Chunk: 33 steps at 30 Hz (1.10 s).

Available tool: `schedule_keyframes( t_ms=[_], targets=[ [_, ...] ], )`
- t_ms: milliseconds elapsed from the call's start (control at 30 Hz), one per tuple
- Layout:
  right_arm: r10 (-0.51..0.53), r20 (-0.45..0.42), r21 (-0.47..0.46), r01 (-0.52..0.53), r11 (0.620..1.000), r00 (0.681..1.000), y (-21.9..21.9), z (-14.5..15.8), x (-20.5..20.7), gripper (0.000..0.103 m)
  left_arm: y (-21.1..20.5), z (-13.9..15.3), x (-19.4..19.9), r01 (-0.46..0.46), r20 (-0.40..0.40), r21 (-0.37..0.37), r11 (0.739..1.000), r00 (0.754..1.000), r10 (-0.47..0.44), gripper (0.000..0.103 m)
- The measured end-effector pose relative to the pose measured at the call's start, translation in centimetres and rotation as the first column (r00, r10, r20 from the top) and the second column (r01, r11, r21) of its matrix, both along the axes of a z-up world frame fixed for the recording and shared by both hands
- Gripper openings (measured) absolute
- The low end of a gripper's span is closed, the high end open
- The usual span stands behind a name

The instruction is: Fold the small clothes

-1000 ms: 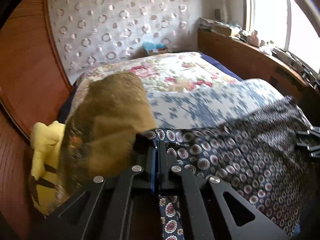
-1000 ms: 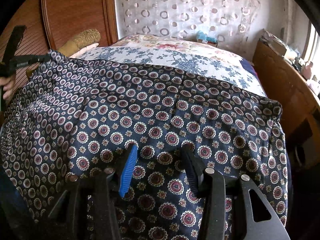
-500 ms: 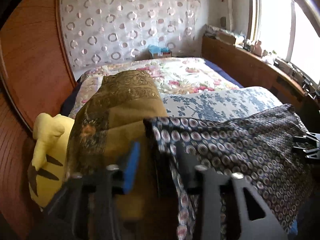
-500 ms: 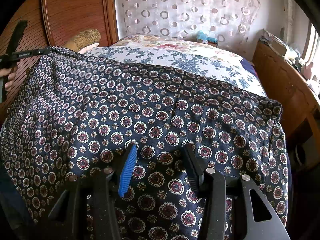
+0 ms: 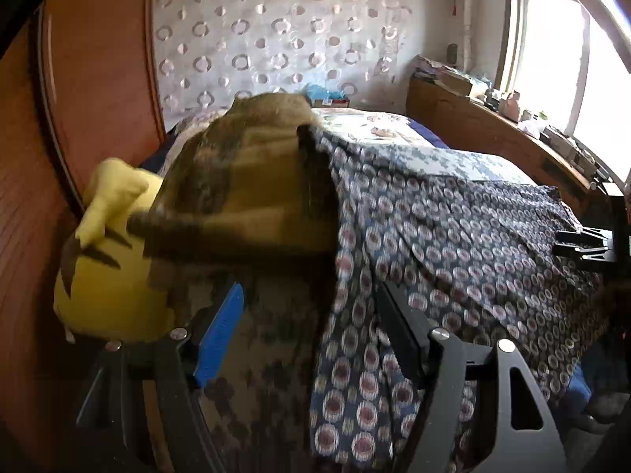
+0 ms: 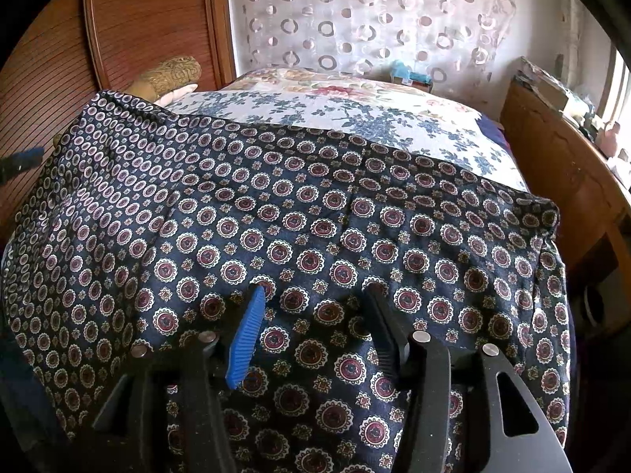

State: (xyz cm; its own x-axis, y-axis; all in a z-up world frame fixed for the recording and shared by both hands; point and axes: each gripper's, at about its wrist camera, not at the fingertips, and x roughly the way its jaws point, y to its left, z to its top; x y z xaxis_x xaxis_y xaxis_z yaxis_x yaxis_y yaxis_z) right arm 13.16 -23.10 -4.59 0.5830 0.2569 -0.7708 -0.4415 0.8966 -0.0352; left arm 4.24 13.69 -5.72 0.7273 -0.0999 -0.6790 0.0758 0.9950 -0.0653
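A dark navy garment [image 6: 315, 236] with red and white medallions lies spread over the near end of the bed. It also shows in the left wrist view [image 5: 453, 244], its left edge draped against a brown patterned cushion [image 5: 244, 181]. My left gripper [image 5: 311, 307] is open, its jaws apart over the garment's left edge and holding nothing. My right gripper [image 6: 315, 307] is open just above the garment's middle, empty. The left gripper's blue tip [image 6: 19, 159] shows at the far left of the right wrist view. The right gripper [image 5: 583, 244] shows at the right edge of the left wrist view.
A floral quilt [image 6: 355, 114] covers the bed beyond the garment. A yellow plush toy [image 5: 106, 260] lies left of the cushion against the wooden headboard [image 5: 79, 98]. A wooden ledge [image 5: 493, 134] with clutter runs along the right under the window.
My left gripper opened and let go of the garment's left corner, which dropped against the cushion. The left gripper moved back. The right gripper stayed open and still.
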Motion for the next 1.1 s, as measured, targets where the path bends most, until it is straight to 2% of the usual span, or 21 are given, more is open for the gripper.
schedule_keyframes(
  t_ms=[300,400,467,967,1033,1100],
  targets=[
    [0.001,0.0,-0.001,-0.001,1.0,1.0,0.1,0.0,0.0,0.057,0.4,-2.1,-1.5,-0.024,-0.036,-0.02,1.0,0.999,0.023,0.07],
    [0.003,-0.001,-0.001,-0.003,1.0,1.0,0.1,0.0,0.0,0.057,0.2,-2.5,-1.7,-0.012,-0.044,-0.027,1.0,0.999,0.011,0.06],
    [0.003,-0.001,-0.001,-0.003,1.0,1.0,0.1,0.0,-0.1,0.058,0.1,-2.8,-1.8,0.011,-0.058,-0.053,0.999,0.998,-0.014,0.047],
    [0.006,-0.002,0.001,-0.006,1.0,1.0,0.2,-0.1,0.0,0.059,0.0,-3.9,-2.3,-0.002,-0.088,-0.081,0.997,0.996,-0.006,0.043],
    [0.007,-0.003,0.001,-0.007,1.0,1.0,0.2,-0.1,0.0,0.059,-0.2,-3.9,-2.3,0.004,-0.088,-0.091,0.996,0.996,-0.012,0.036],
    [0.007,-0.003,0.001,-0.007,1.0,1.0,0.2,-0.1,0.0,0.059,-0.3,-4.0,-2.3,0.021,-0.091,-0.117,0.993,0.995,-0.032,0.018]
  ],
)
